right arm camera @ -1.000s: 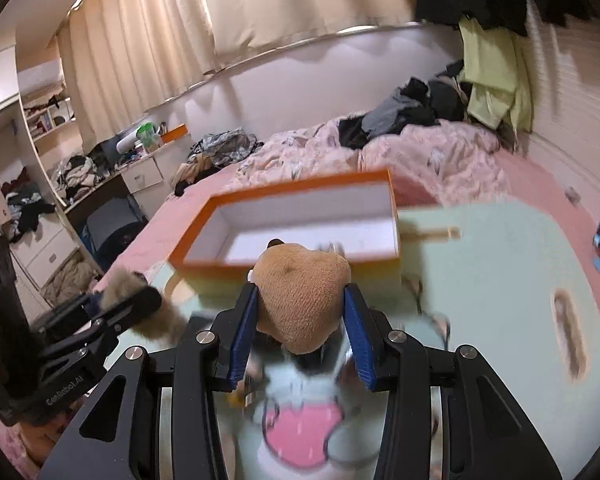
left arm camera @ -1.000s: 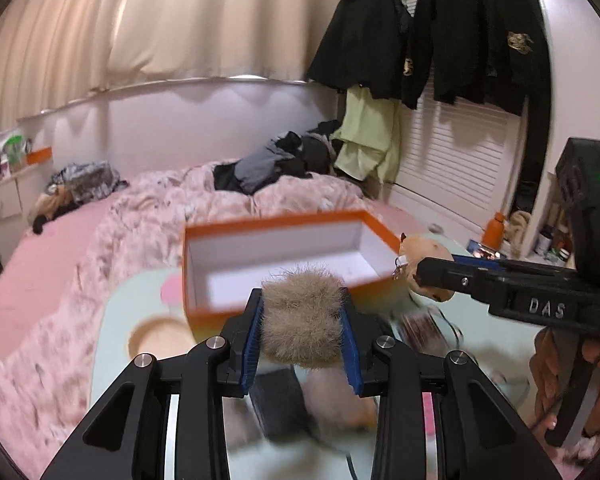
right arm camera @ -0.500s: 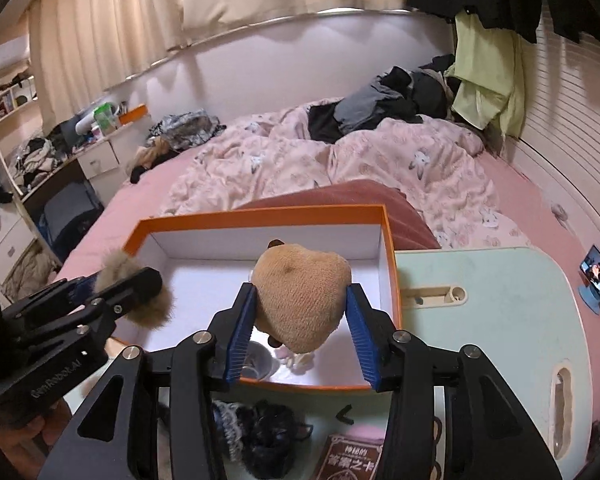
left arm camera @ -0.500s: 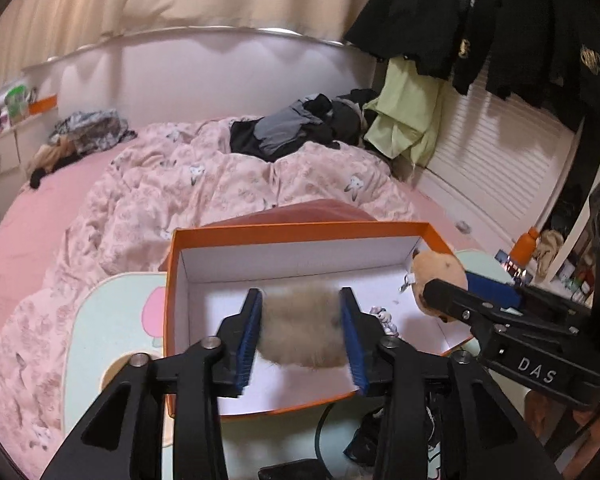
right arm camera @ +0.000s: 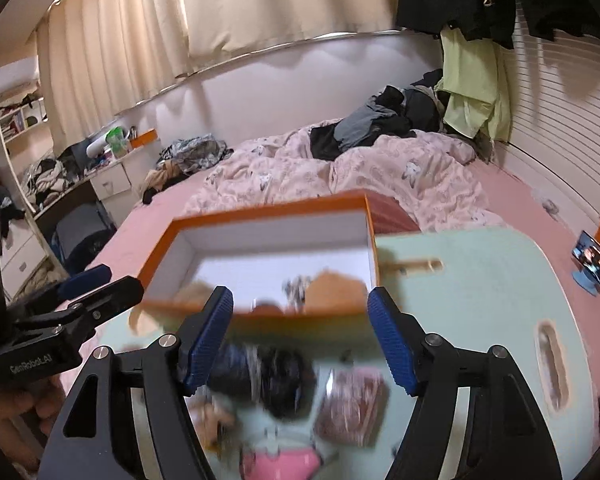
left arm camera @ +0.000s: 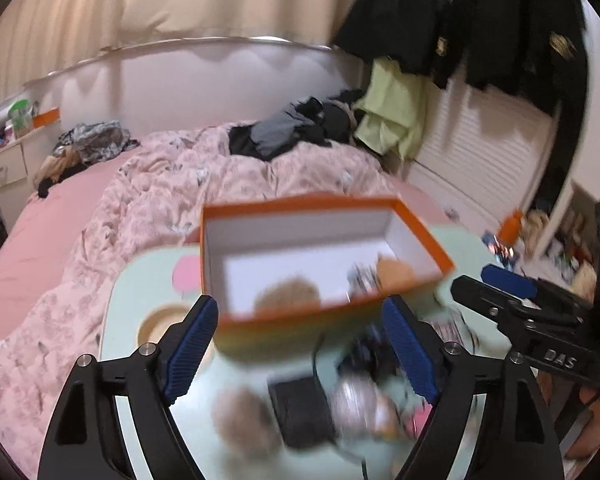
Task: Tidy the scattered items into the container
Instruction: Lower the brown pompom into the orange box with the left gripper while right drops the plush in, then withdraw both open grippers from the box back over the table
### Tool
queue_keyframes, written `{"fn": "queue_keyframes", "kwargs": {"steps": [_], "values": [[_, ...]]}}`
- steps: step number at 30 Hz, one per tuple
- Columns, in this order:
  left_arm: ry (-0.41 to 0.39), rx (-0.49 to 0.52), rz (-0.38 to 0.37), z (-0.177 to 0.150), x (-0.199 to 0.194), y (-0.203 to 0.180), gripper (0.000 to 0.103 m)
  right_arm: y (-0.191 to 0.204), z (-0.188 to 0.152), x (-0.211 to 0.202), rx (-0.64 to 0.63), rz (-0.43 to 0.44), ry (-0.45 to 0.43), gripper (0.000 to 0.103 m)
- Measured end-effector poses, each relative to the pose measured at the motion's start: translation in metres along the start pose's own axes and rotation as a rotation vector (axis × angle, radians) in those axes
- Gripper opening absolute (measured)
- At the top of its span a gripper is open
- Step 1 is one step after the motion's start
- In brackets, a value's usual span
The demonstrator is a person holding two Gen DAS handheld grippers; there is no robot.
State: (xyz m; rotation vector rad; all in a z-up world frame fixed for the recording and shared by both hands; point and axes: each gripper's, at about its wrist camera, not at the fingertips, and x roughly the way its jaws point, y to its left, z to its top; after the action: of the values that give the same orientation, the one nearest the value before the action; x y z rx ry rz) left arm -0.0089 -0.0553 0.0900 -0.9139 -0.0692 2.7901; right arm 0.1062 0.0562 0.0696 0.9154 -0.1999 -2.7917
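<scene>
The orange box (left arm camera: 316,204) with a white inside stands on the pale green table (right arm camera: 480,280). A grey-brown fur ball (left arm camera: 288,294) and a brown plush toy (left arm camera: 396,270) lie in it. The plush toy (right arm camera: 332,284) lies at the box's (right arm camera: 260,216) right end. My left gripper (left arm camera: 300,340) hangs before the box's near wall, its jaws opening, nothing between the pads. My right gripper (right arm camera: 300,340) is likewise opening and empty. Each gripper shows in the other's view: the right gripper (left arm camera: 500,292), the left gripper (right arm camera: 80,296).
Blurred loose items lie on the table in front of the box: a black flat object (left arm camera: 300,408), a dark bundle (right arm camera: 268,368), a pinkish packet (right arm camera: 352,404). A pink bed (right arm camera: 340,168) lies behind. A phone on a stand (right arm camera: 594,264) is at the right.
Both grippers let go of their toys, which now lie in the box. Both jaws have spread wide and both grippers have drawn back from over the box.
</scene>
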Motion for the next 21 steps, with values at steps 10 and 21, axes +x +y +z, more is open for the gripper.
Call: {"fn": "queue_keyframes", "kwargs": {"steps": [10, 21], "values": [[0.034, 0.044, 0.036, -0.087, -0.014, -0.03, 0.086, -0.003, -0.068, -0.019, 0.003, -0.077, 0.089, 0.07], [0.128, -0.043, 0.072, -0.106, 0.008, -0.015, 0.09, -0.019, -0.082, 0.0, 0.073, -0.05, 0.195, 0.07]]}}
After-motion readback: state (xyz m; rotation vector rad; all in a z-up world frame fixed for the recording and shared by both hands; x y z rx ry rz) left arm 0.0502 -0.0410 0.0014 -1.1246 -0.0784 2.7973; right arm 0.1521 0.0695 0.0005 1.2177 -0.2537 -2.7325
